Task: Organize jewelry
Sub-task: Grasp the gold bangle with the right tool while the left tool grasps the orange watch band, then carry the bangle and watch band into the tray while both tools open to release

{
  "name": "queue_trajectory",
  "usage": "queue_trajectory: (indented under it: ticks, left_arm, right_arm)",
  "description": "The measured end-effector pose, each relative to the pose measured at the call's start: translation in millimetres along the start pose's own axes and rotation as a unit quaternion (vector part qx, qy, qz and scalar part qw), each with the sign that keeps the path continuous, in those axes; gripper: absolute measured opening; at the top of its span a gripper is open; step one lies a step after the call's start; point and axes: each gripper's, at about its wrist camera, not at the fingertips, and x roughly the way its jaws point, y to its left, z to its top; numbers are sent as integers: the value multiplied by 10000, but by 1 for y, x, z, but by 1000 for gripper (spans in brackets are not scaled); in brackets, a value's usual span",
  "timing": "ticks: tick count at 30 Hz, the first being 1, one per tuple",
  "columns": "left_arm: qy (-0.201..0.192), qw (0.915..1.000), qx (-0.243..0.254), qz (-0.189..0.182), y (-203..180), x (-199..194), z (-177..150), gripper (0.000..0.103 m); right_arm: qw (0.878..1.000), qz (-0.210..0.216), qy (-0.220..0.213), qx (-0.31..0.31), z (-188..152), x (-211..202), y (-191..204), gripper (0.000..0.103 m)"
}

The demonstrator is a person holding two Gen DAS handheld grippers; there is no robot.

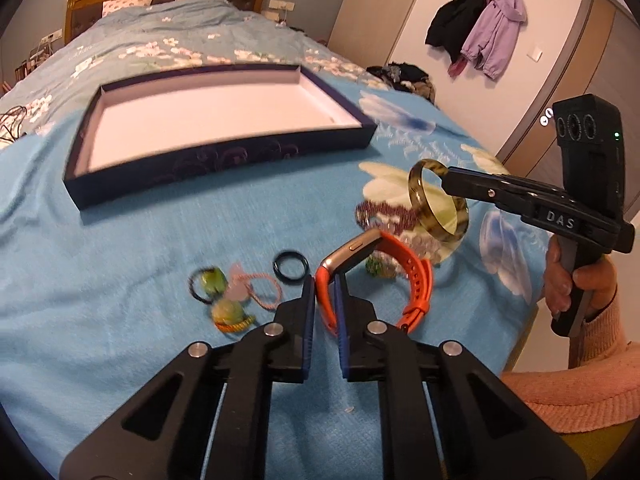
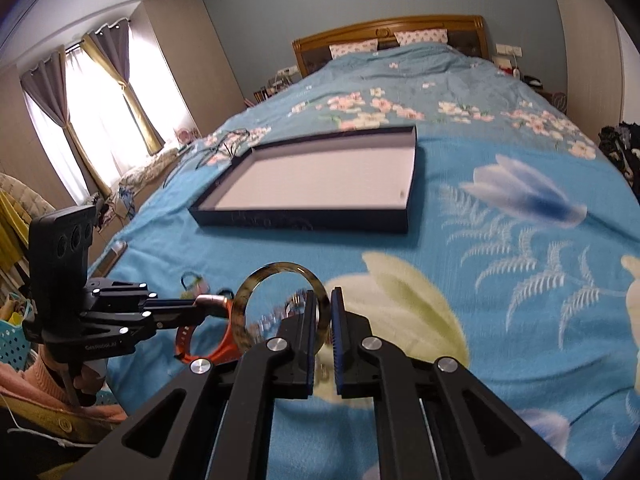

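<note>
My left gripper is shut on the strap of an orange smartwatch and holds it just above the blue bedspread; it also shows in the right wrist view. My right gripper is shut on a mottled olive bangle, held upright above the bed to the right of the watch. A shallow dark blue tray with a white inside lies empty further up the bed. Loose pieces lie near the left gripper: a black ring, green bead charms, a pink cord loop, a purple bead strand.
The bed's right edge is close beside the jewelry. Dark cords lie on the bedspread left of the tray. Clothes hang on the wall by a door. A blue basket stands on the floor at the left.
</note>
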Motion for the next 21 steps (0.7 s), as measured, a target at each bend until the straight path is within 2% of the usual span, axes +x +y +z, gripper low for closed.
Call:
queue_trajectory:
  ticks: [5,12,21]
  left_arm:
    - [-275,9996,2,104,13,-24,18,10]
    - [-694,9957,103,604,44,-50,62,10]
    - [-738,9916,73,1063,96,-28,134,8]
  right_arm:
    - [9996,6,-242,-134,31,9,3,6]
    - [9990,6,-347,-290,81,41,2,6]
    - [9994,-251,-103,-211,133,110,-10,6]
